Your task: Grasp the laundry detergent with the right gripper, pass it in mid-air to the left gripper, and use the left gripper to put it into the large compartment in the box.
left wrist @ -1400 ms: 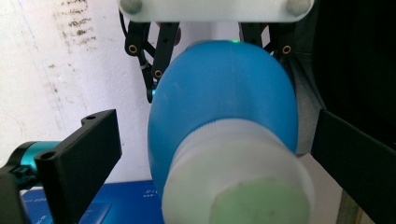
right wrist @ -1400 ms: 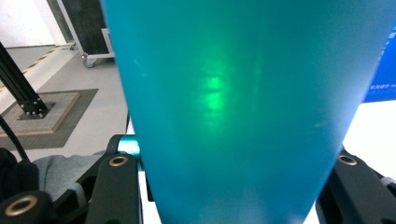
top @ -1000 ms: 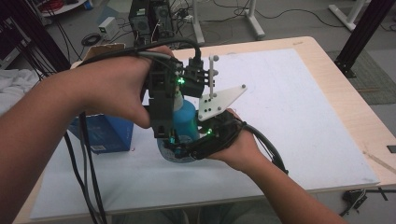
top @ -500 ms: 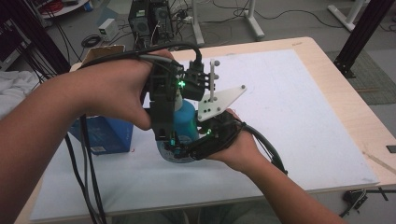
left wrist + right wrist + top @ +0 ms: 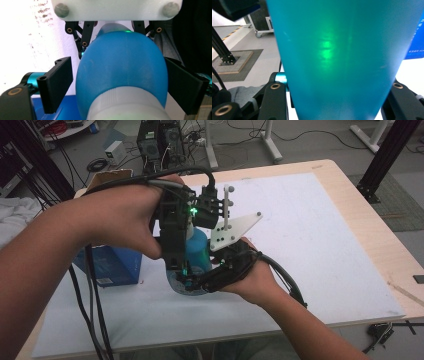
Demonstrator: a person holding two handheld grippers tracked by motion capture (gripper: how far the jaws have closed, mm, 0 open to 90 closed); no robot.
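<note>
A blue bottle with a white cap is held above the table between both hands. My right gripper comes from the lower right and is shut on the bottle's body. My left gripper reaches in from the left; its jaws flank the bottle's shoulder and have just been closing. In the left gripper view a thin gap still shows between the left pad and the bottle. The right gripper's white plate sticks up behind the bottle.
A blue box stands on the white table cover at the left, close behind my left hand. Cables hang down from the left gripper over the table's front edge. Computer gear and stand legs are on the floor beyond the table.
</note>
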